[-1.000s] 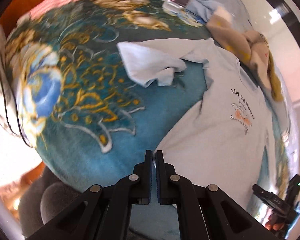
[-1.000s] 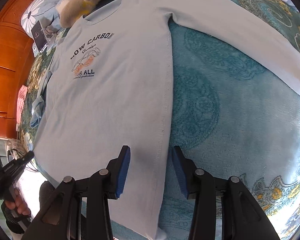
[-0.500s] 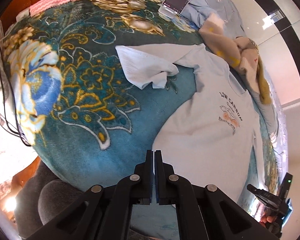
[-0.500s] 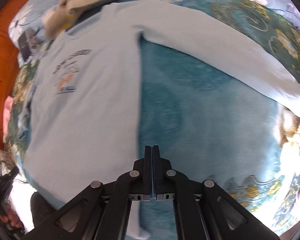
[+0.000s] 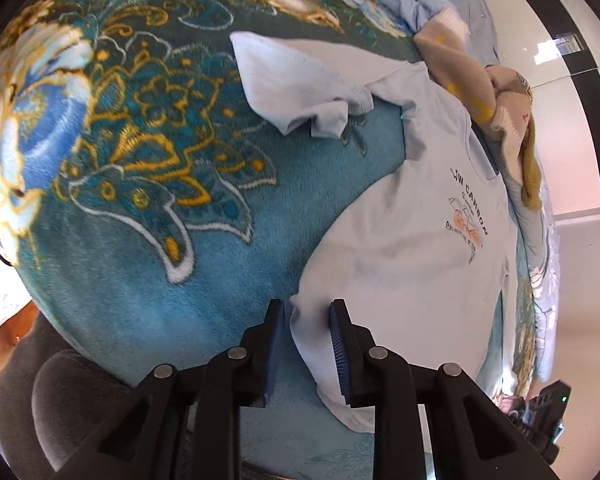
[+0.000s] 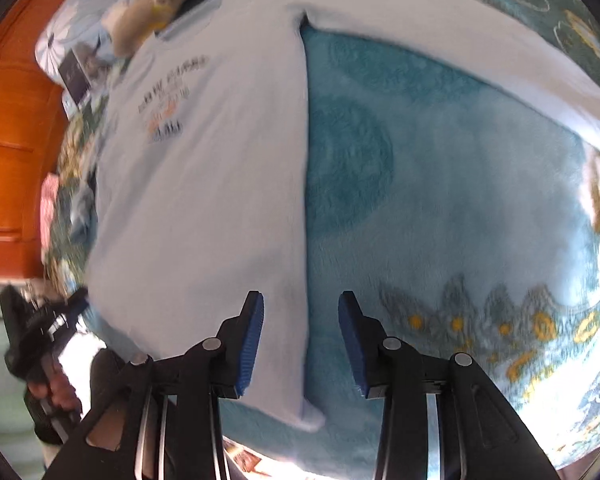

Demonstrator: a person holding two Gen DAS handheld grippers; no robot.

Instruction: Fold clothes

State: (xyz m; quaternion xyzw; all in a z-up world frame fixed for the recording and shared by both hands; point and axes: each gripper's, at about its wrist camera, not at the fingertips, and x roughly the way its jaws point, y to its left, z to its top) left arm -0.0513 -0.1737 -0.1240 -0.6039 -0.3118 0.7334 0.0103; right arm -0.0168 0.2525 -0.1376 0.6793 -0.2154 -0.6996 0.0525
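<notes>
A soft pale-blue sweatshirt (image 5: 400, 240) lies flat on the plush teal bed blanket (image 5: 148, 264). The left claw (image 5: 306, 320) is spread around its hem corner; the right claw (image 6: 300, 320) gapes over the opposite side seam. Only the left view shows the crumpled sleeve (image 5: 300, 92) at 12 o'clock.

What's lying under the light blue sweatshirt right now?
The light blue sweatshirt lies flat on the teal floral blanket, which shows on both sides of it. A beige knit garment overlaps its collar. Whatever is beneath the torso is covered.
</notes>
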